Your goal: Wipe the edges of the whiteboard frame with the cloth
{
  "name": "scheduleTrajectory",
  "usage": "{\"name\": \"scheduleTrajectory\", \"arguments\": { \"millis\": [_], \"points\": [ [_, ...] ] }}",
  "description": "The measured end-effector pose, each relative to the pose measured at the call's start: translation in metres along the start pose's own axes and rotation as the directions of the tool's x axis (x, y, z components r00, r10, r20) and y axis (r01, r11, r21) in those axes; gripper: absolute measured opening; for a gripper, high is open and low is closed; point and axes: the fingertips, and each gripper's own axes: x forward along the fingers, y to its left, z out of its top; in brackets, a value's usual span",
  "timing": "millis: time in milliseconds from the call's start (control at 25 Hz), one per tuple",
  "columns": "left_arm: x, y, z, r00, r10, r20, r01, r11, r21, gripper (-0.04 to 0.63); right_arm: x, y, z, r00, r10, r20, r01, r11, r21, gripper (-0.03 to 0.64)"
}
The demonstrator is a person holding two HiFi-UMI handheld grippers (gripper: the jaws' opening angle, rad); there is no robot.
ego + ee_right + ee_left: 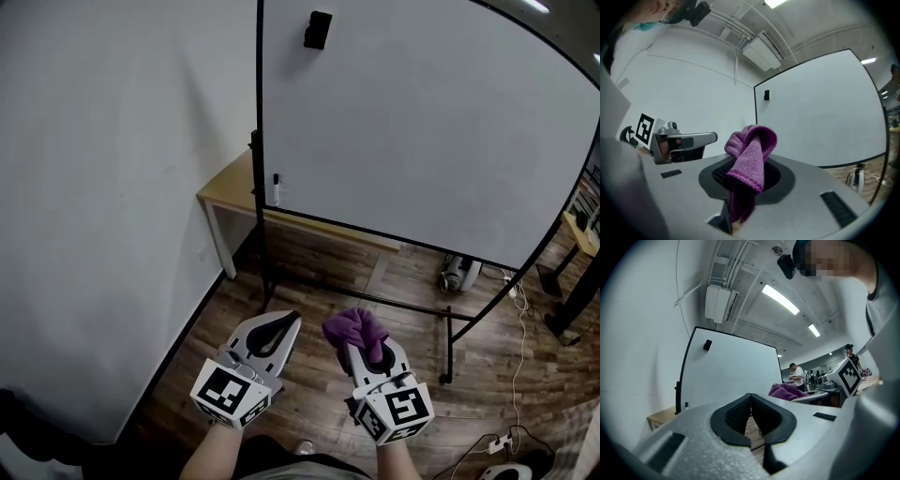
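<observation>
A large whiteboard [422, 131] on a black wheeled stand fills the upper right of the head view, with its black frame edge [260, 94] running down the left side. It also shows in the left gripper view as the whiteboard [736, 371] and in the right gripper view as the whiteboard [820, 117]. My right gripper [361, 342] is shut on a purple cloth [354, 328], which bunches above the jaws as the purple cloth [749, 157]. My left gripper [278, 330] is shut and holds nothing, its pads [740, 414] touching. Both grippers hang low in front of the board, well short of it.
A wooden desk [230, 192] stands against the white wall behind the board's left edge. A black eraser [318, 29] sticks near the board's top. A marker [276, 180] sits by the lower left frame. Cables and a power strip [502, 442] lie on the wooden floor at right.
</observation>
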Motion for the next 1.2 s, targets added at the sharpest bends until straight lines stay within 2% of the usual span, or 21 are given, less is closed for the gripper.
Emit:
{"name": "scheduleTrajectory", "arguments": {
  "millis": [360, 680, 1200],
  "points": [
    [0.026, 0.047, -0.011, 1.0, -0.005, -0.003, 0.004, 1.0, -0.023, 0.017, 0.049, -0.013, -0.004, 1.0, -0.015, -0.015, 0.015, 1.0, 0.017, 0.066],
    [0.068, 0.111, -0.019, 0.996, -0.091, 0.004, 0.091, 0.995, -0.041, 0.017, 0.116, -0.029, 0.001, 0.994, -0.104, -0.013, 0.105, 0.994, 0.025, 0.066],
    [0.108, 0.215, -0.032, 0.976, -0.219, -0.002, 0.219, 0.975, -0.047, 0.018, 0.217, -0.027, 0.002, 0.973, -0.233, -0.006, 0.233, 0.972, 0.035, 0.066]
  ]
}}
